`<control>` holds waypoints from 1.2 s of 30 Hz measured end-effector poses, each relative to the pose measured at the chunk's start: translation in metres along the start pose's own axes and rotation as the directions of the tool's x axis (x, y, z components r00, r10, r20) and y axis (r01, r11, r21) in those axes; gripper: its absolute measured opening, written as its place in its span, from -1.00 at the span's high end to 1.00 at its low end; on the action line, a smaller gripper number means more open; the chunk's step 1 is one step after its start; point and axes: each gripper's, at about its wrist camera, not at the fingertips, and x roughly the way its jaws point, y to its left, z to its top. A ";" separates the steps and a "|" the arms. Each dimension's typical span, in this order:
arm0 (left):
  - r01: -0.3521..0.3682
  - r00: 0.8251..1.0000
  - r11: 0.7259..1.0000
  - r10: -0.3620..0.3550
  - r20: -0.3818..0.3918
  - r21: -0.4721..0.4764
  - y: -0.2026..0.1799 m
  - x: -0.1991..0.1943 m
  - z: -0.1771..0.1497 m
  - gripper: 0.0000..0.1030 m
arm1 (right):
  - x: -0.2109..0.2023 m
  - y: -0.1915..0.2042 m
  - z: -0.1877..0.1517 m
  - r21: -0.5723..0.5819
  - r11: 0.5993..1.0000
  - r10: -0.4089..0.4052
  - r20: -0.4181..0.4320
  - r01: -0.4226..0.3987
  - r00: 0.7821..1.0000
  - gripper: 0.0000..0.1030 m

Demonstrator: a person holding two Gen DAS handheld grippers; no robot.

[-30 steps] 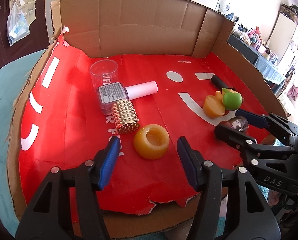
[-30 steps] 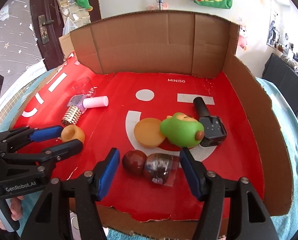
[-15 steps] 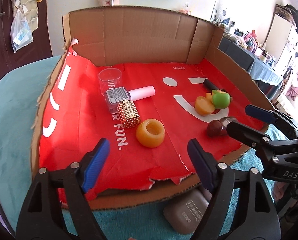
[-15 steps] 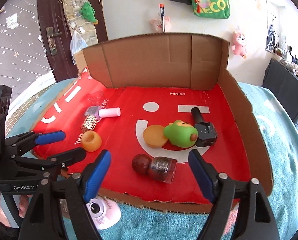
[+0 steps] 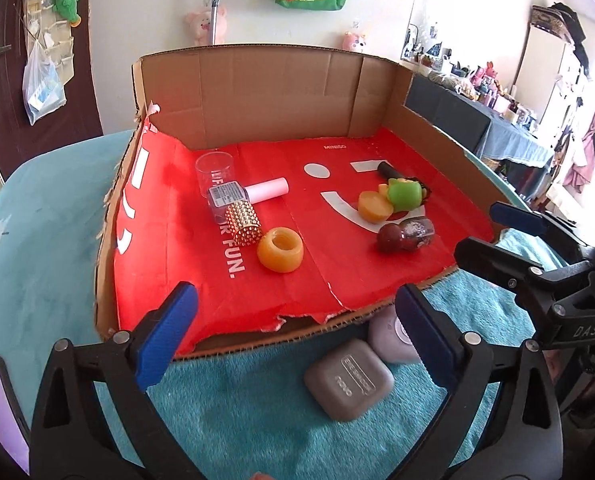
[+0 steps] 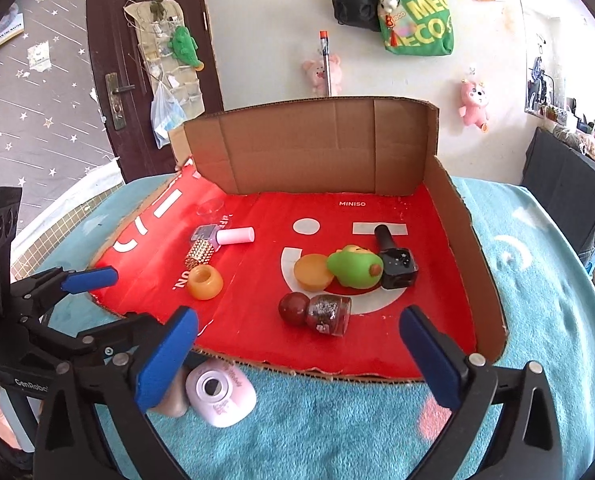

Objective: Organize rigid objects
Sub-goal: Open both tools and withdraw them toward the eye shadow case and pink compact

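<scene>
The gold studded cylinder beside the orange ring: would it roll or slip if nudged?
The gold studded cylinder lies on its side, so it probably rolls easily. Its studs may give some grip. It looks rigid. The orange ring sits close and might stop it.

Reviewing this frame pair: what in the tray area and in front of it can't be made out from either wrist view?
- Pale purple case, left wrist view: partly hidden behind the left tool's blue pad.
- Beige object, right wrist view: mostly covered by the right tool's pad; identity unclear.
- Phone, left wrist view: cut off by the image edge.
- Bottle label, left wrist view: print too small to read.
- Black bottle, left wrist view: body hidden behind the green toy.
</scene>
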 end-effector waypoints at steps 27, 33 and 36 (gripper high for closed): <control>-0.003 0.995 1.000 0.002 -0.099 -0.016 -0.017 0.014 -0.049 -1.00 | -0.016 -0.005 -0.037 0.036 0.998 0.047 -0.050 -0.045 0.998 -1.00; -0.085 0.990 0.996 0.085 -0.115 0.008 -0.027 0.026 -0.052 -1.00 | -0.013 -0.009 -0.040 0.052 0.998 0.045 -0.059 -0.042 0.997 -1.00; -0.108 0.987 0.994 0.108 -0.117 0.009 -0.026 0.028 -0.054 -1.00 | -0.012 -0.010 -0.042 0.055 0.998 0.043 -0.061 -0.040 0.997 -1.00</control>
